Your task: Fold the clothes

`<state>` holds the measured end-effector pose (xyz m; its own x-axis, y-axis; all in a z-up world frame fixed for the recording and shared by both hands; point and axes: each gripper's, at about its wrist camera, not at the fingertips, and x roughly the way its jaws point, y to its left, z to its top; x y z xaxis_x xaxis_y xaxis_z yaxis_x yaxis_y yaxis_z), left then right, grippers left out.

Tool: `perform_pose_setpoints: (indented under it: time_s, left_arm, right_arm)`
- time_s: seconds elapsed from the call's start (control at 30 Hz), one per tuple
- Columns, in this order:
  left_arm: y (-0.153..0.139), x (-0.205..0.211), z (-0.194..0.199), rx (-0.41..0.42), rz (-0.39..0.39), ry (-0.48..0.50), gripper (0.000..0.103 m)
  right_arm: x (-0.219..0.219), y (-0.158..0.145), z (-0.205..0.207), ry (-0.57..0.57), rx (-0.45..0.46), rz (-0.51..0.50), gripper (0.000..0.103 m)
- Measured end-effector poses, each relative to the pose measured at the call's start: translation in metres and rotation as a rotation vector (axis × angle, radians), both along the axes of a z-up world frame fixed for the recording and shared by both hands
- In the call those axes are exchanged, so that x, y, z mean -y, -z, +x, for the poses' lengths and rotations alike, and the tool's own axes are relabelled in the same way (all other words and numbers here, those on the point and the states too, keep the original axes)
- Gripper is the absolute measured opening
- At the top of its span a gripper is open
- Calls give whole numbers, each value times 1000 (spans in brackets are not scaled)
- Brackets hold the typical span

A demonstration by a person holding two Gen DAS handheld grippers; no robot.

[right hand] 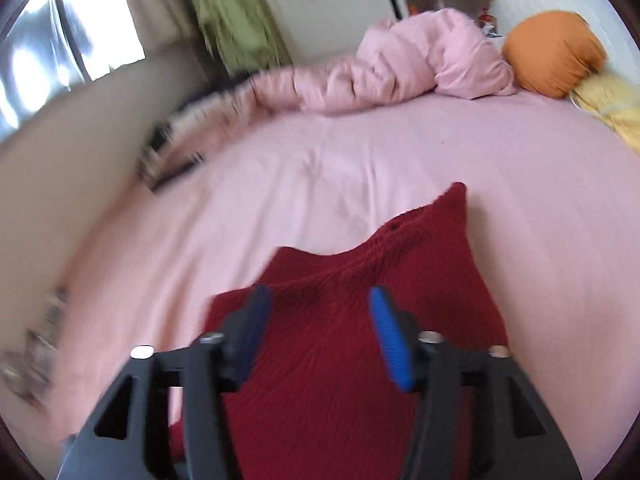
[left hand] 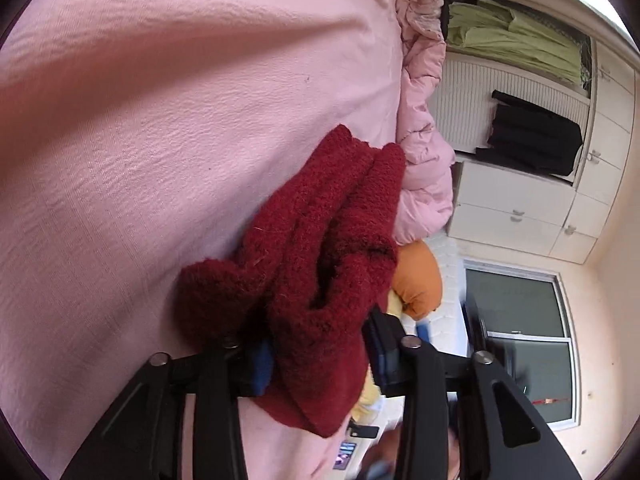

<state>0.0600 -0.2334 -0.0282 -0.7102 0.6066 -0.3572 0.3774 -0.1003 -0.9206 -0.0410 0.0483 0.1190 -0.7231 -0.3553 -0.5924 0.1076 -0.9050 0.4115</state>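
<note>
Fig. Fold step, judged: release clean, lift both grippers straight off so the layers stay stacked. Bed sheet [right hand: 360,152] under all. Red knit sweater [right hand: 340,340] lies beneath and between right gripper [right hand: 320,320], jaws wide, no contact seen. Left gripper [left hand: 316,356]: bunched sweater [left hand: 320,260] between jaws; grip unclear.

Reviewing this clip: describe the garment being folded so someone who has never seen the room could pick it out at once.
Start at the bed's pink sheet, which fills most of both views. Near its close edge, in front of the right gripper, lies a dark red knitted sweater. It is the only red, ribbed, fuzzy fabric; the crumpled duvet is pale pink and the pillow orange.
</note>
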Motion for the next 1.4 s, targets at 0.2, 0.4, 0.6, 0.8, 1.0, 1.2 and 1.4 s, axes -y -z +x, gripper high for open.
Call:
perform_pose_setpoints:
  time_s: [0.2, 0.4, 0.6, 0.8, 1.0, 1.2, 1.4]
  left_arm:
    - [-25, -7, -12, -110, -43, 20, 77]
    - [-10, 1, -16, -80, -53, -4, 33]
    - [-4, 6, -7, -63, -59, -22, 20]
    - [-1, 14, 1, -44, -82, -58, 20]
    - [-21, 2, -3, -102, -170, 2, 31]
    - [-2, 11, 1, -25, -156, -23, 16]
    - [-11, 24, 10, 9, -228, -22, 17]
  right_arm:
    - [-34, 31, 109, -117, 72, -289, 79]
    - [-66, 95, 114, -12, 257, -687, 79]
    - [-81, 120, 84, 43, 285, -844, 71]
    - [-92, 127, 95, 90, 262, -790, 16]
    - [-102, 129, 97, 117, 310, -830, 35]
    - [-114, 132, 112, 170, 289, -804, 15]
    - [-107, 114, 114, 126, 267, -553, 22]
